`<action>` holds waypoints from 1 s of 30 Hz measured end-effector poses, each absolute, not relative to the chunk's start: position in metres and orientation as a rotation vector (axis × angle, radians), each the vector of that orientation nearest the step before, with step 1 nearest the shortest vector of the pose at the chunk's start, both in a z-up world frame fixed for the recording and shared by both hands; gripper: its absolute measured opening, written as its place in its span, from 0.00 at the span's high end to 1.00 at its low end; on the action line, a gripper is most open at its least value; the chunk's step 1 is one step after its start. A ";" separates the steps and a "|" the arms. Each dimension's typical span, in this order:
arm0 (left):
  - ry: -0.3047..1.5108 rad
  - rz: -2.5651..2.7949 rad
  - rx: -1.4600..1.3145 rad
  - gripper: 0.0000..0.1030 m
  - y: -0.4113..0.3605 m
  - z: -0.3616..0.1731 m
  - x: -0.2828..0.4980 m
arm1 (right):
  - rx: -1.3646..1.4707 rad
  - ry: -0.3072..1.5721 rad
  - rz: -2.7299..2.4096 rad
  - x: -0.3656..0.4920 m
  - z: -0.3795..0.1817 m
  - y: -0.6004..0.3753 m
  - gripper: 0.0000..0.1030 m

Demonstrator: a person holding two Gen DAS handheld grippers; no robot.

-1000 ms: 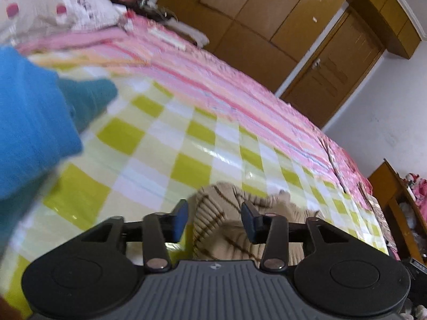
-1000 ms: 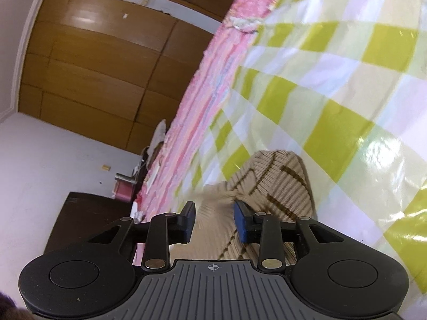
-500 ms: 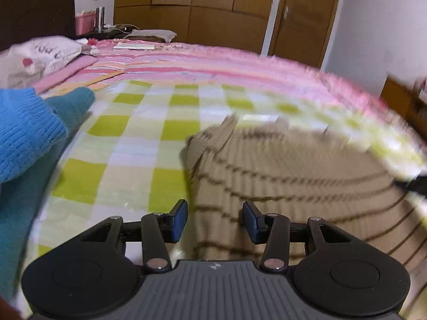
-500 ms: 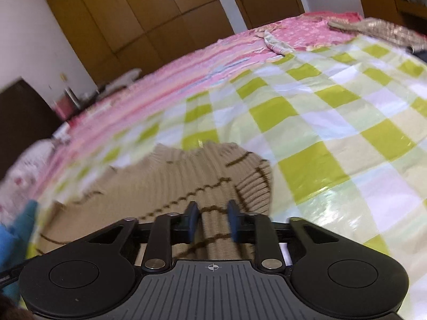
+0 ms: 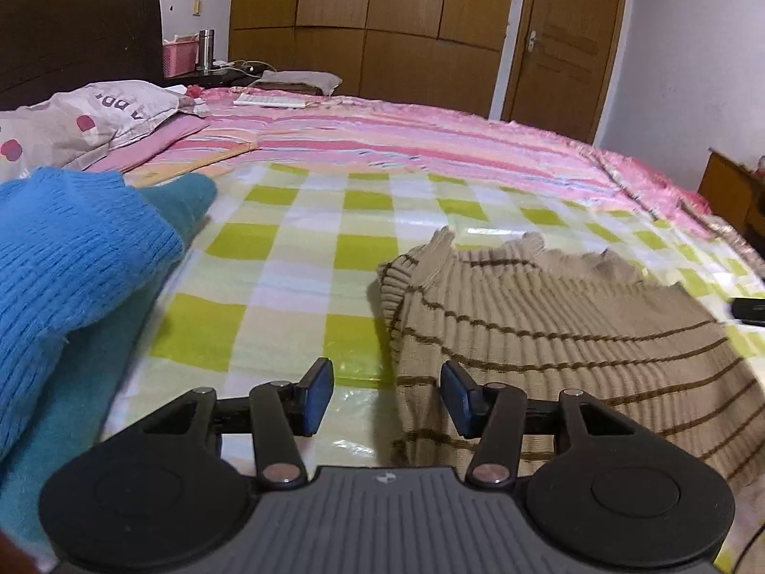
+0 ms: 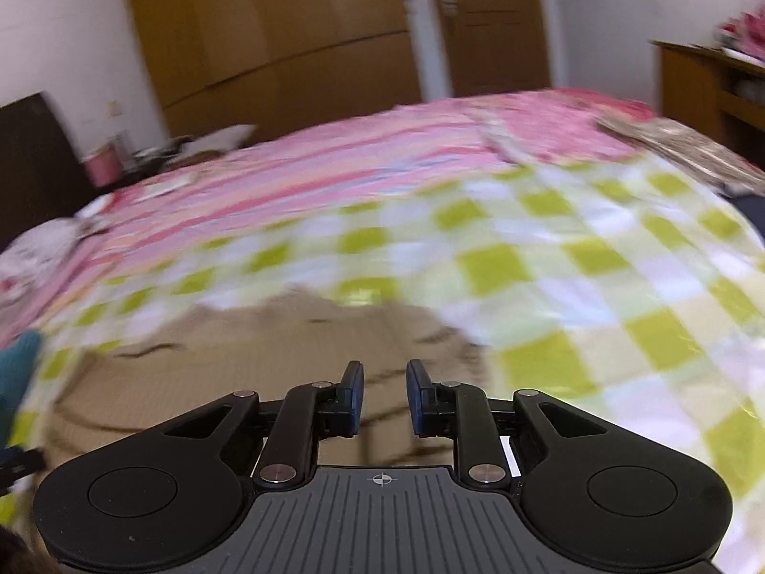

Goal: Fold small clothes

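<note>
Blue-padded fingers [image 5: 318, 394] of the left gripper [image 5: 387, 397] were spread apart, having just been opened wider, and nothing was pinched: the near left edge of the beige ribbed knit sweater with thin brown stripes [image 5: 550, 330] was seen in the gap close to the right pad, with no pad pressed on it. At the right gripper [image 6: 385, 397] a narrower gap was kept, widened within the last moment; the same sweater [image 6: 267, 349] was spread out ahead of and below its fingers, blurred, and no cloth was caught between them.

Beyond both pairs of fingers, the sweater was laid on a glossy yellow-green and white checked sheet [image 5: 287, 263] over a pink striped bedspread [image 5: 382, 134]. One sleeve looked turned inward, so folding was judged begun but far from finished. Left of the left fingers, a blue knit garment [image 5: 71, 258] was heaped over a teal one [image 5: 186, 201].

On a grey spotted pillow [image 5: 95, 115], dark letters were printed, too partial to be read.
</note>
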State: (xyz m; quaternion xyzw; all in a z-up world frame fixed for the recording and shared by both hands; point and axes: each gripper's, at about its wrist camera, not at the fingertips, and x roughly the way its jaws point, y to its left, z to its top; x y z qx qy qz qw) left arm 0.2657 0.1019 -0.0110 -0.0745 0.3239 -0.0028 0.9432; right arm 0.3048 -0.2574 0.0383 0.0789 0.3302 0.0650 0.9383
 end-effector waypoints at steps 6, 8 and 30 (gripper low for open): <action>0.642 -0.064 -0.125 0.46 0.091 -0.010 0.270 | 0.221 0.761 0.290 0.335 0.021 -0.200 0.75; 0.645 -0.071 -0.114 0.46 0.089 -0.011 0.274 | 0.226 0.810 0.300 0.350 0.008 -0.185 0.67; 0.647 -0.020 -0.109 0.44 0.101 -0.030 0.305 | 0.146 0.768 0.182 0.393 -0.024 -0.156 0.94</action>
